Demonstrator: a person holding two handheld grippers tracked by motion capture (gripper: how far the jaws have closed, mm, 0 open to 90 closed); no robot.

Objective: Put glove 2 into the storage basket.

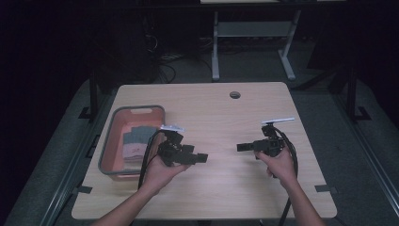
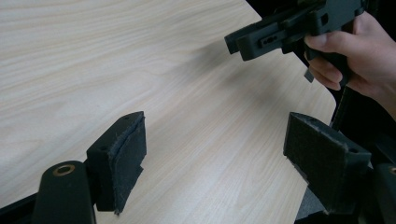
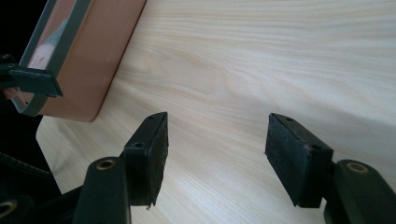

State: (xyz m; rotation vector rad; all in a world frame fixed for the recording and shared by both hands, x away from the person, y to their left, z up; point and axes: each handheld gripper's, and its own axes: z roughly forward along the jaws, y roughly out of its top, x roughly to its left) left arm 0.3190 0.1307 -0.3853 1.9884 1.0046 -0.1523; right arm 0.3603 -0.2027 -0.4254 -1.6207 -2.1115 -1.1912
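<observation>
My left gripper [image 1: 202, 157] is held in a hand just above the wooden table [image 1: 226, 117], to the right of a pink basket [image 1: 109, 141], and it points right. Its jaws stand open with nothing between them [image 2: 215, 126]. My right gripper [image 1: 240, 147] hovers at the table's right half and points left, toward the other one. It is open too, with bare wood between its pads [image 3: 219, 121]. The two sets of tips face each other with a small gap between them. The left gripper view catches the right gripper [image 2: 261, 39] and the hand [image 2: 359, 56] around it.
The pink basket with a grey rim [image 3: 51, 60] stands near the table's left edge and holds folded cloths [image 1: 136, 140]. A round cable hole [image 1: 235, 94] lies near the far edge. Beyond the table are a dark floor and a white desk frame [image 1: 254, 33].
</observation>
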